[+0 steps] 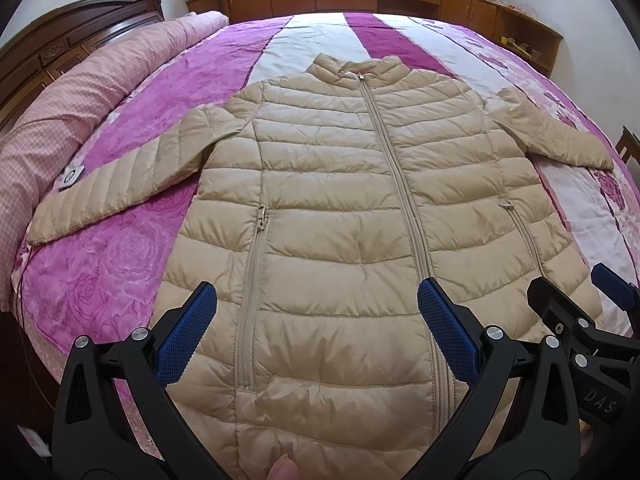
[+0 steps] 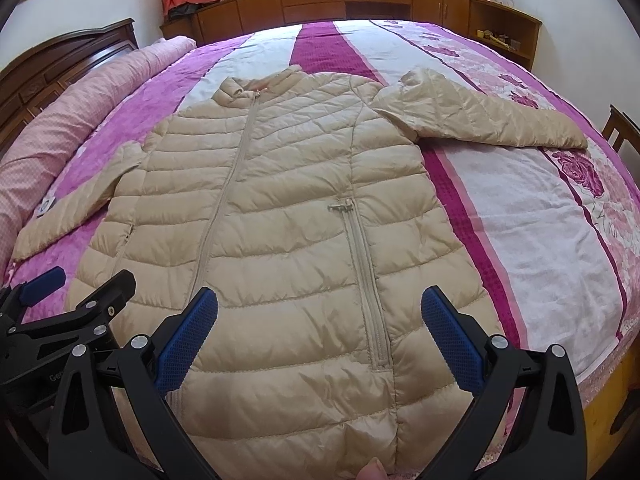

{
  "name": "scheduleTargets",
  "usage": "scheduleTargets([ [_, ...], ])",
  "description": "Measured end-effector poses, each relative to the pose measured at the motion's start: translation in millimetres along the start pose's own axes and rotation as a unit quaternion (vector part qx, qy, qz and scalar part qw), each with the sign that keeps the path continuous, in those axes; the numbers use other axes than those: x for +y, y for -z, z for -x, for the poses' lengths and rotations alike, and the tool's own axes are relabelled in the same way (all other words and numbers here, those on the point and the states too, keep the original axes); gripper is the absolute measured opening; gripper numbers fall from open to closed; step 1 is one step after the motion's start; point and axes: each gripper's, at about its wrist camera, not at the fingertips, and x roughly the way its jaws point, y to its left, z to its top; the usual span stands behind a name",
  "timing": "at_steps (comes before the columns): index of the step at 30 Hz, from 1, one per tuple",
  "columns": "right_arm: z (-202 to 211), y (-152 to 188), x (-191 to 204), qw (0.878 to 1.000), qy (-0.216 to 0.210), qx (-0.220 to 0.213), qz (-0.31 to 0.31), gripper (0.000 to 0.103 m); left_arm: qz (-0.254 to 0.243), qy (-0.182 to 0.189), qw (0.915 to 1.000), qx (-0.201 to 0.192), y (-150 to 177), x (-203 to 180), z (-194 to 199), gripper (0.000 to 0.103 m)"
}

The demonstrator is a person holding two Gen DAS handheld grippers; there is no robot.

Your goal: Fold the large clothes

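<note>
The beige puffer jacket [image 1: 336, 208] lay face up on the bed [image 1: 132, 248], zipped to the collar, its hem toward the near edge of the bed and its collar toward the window side. One sleeve [image 1: 116, 188] ran out toward the rolled pink quilt [image 1: 52, 120] by the headboard; the other sleeve [image 2: 488, 120] stretched the opposite way across the bedspread. The left gripper [image 1: 316, 332] hovered above the lower front of the jacket with its blue pads spread wide and nothing between them, and the right gripper [image 2: 320, 336] hung beside it over the pocket zip [image 2: 368, 288], just as wide and empty. The jacket looked light, soft and puffy, with a slick shell that would likely slide and spring back rather than hold a crease. I judged the cuffs and the stitched hem corners the best places to pinch, since quilted seams give thin, firm edges, whereas the padded middle would bulge out of the pads.
</note>
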Motion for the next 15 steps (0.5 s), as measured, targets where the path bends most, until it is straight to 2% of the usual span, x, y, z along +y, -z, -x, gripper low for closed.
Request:
scheduleTargets([
  [15, -10, -15, 17, 0.999, 0.005, -0.01, 0.033, 0.098, 0.012, -0.011, 0.9998, 0.009, -2, 11, -14, 0.1],
])
